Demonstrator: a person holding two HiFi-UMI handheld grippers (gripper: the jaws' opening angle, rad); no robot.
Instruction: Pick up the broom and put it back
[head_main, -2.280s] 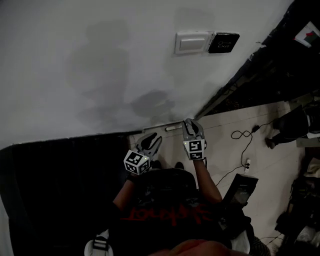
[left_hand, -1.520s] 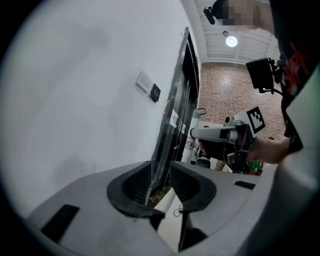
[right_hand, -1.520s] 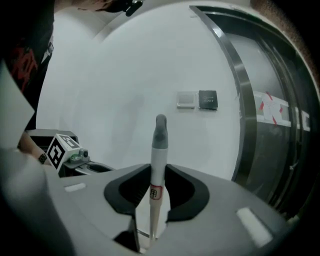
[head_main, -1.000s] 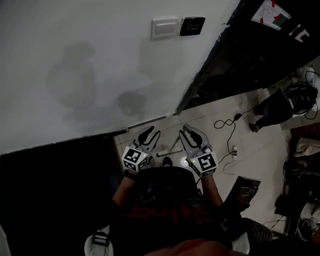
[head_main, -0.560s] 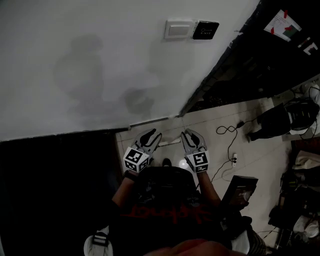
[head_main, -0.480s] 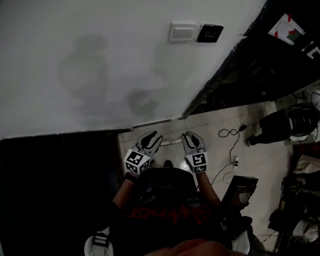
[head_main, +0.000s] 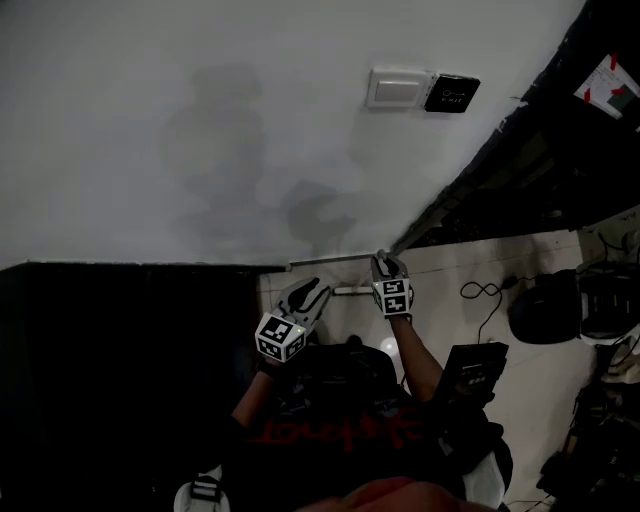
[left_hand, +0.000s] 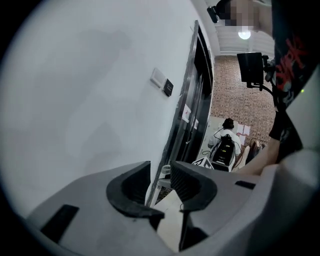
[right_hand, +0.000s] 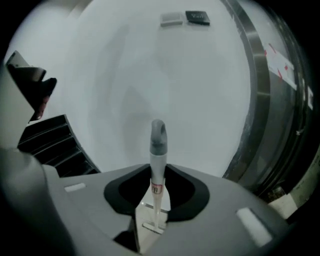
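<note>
Only an unreadable red label (right_hand: 156, 189) marks the broom handle (right_hand: 158, 155).

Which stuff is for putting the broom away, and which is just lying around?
For the job:
- broom
- right claw, open around its handle
- left claw, open, empty

Just there:
- wall switch
- black wall plate
- floor cable

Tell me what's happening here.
A person stands by a white wall with a hand-held gripper in each hand. The right hand-held gripper reaches toward the floor, and the broom handle stands upright between its open jaws, apparently not yet clamped. The left hand-held gripper is open and empty.
</note>
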